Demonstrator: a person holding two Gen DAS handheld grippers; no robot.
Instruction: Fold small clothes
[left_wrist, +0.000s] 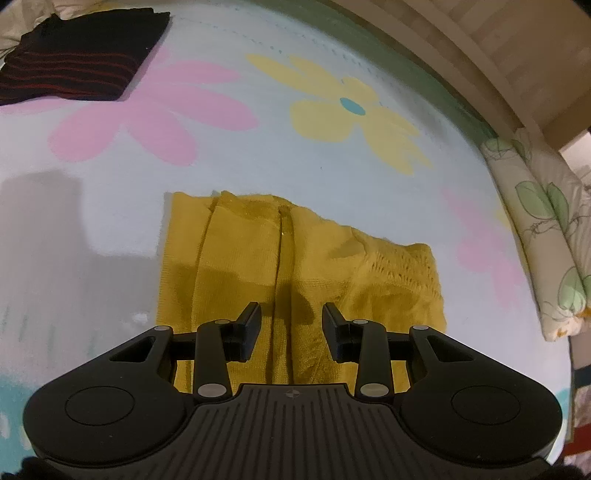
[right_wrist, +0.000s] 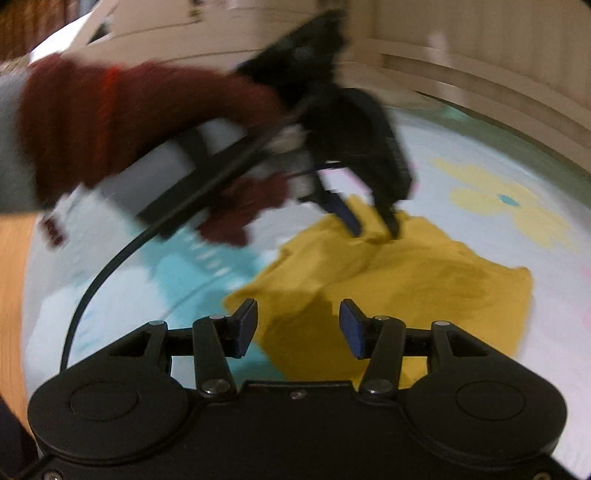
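Observation:
A mustard-yellow knitted garment (left_wrist: 295, 266) lies folded flat on the flowered sheet (left_wrist: 258, 147). My left gripper (left_wrist: 291, 328) hovers just above its near part, jaws open and empty. In the right wrist view the same garment (right_wrist: 406, 288) lies ahead, blurred by motion. My right gripper (right_wrist: 297, 328) is open and empty over its near edge. The left gripper (right_wrist: 373, 221) shows there from the side, fingertips down at the garment's far edge, held by a hand in a dark red glove (right_wrist: 110, 122).
A folded black cloth with red stripes (left_wrist: 77, 59) lies at the far left of the bed. A leaf-patterned pillow (left_wrist: 543, 236) sits at the right edge. A wooden bed frame (left_wrist: 480, 55) runs behind. A black cable (right_wrist: 96, 288) hangs from the left gripper.

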